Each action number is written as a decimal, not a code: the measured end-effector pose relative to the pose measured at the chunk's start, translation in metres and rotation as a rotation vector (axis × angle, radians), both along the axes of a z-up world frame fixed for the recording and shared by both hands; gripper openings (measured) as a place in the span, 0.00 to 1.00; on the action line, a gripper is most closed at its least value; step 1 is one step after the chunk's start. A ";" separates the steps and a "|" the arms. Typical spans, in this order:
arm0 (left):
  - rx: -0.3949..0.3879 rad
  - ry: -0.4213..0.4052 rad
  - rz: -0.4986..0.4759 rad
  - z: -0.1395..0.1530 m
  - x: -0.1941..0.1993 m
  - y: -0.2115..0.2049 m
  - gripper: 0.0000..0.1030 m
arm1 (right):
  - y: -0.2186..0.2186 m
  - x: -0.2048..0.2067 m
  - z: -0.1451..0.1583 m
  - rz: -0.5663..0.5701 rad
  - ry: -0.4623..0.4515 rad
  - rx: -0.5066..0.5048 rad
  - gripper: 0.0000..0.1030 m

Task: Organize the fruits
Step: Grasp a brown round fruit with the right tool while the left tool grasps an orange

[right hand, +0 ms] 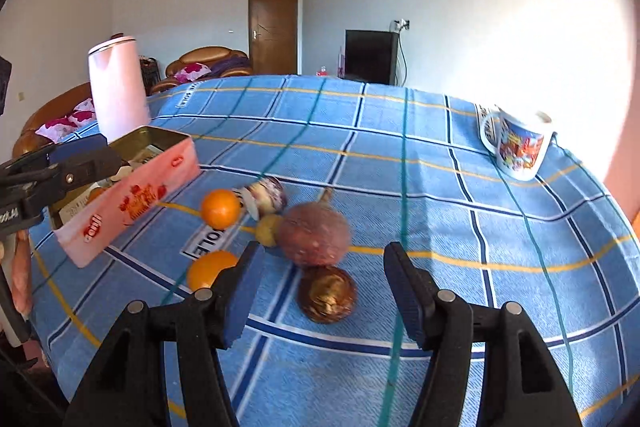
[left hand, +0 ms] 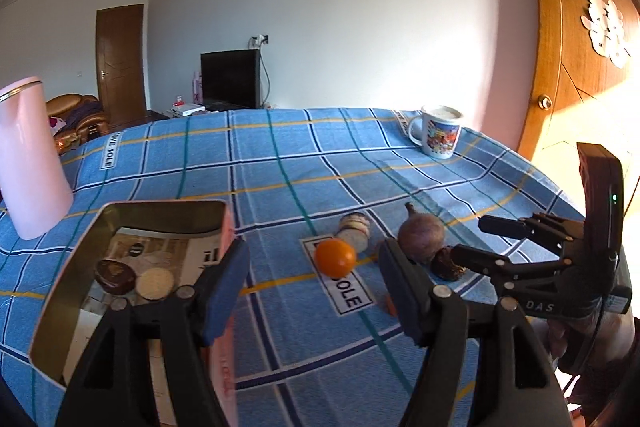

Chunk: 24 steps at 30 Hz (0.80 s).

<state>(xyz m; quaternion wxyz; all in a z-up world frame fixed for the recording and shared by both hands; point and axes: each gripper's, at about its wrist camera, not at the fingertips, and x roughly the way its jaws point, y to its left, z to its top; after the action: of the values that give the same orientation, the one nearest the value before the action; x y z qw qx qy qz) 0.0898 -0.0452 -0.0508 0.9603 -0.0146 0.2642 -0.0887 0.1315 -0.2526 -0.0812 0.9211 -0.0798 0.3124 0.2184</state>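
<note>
currently: fruit sorting, pick pending.
right gripper [right hand: 320,291] released, empty, over glossy brown round fruit [right hand: 327,294]; left gripper [left hand: 314,279] released; next, clasp fruit for pink rectangular tin [right hand: 132,203].

Woven checked cloth [right hand: 440,211] — matt, glossy ceramic mug [right hand: 520,147], shiny metal tin [left hand: 160,217].

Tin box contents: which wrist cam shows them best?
Left wrist. It looks down into the open tin box, showing a dark round item and a pale one inside. Right wrist shows mostly its pink side wall; the inside is barely visible.
</note>
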 end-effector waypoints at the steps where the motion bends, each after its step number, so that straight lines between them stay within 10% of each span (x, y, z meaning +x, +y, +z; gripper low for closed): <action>1: 0.003 0.015 -0.019 -0.003 0.003 -0.008 0.67 | -0.004 0.002 -0.003 -0.003 0.020 0.002 0.61; 7: 0.020 0.060 -0.081 -0.014 0.009 -0.035 0.67 | -0.004 0.016 -0.015 0.043 0.134 -0.007 0.60; 11: 0.006 0.086 -0.095 -0.018 0.011 -0.036 0.67 | 0.002 0.022 -0.023 0.074 0.189 -0.036 0.39; 24: 0.026 0.192 -0.186 -0.034 0.029 -0.062 0.65 | -0.032 0.016 -0.010 -0.023 0.110 0.166 0.38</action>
<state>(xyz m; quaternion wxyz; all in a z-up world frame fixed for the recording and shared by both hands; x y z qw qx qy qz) 0.1189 -0.1070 -0.0847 0.9182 0.0140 0.3564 -0.1723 0.1472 -0.2847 -0.0913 0.9084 0.0124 0.3443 0.2369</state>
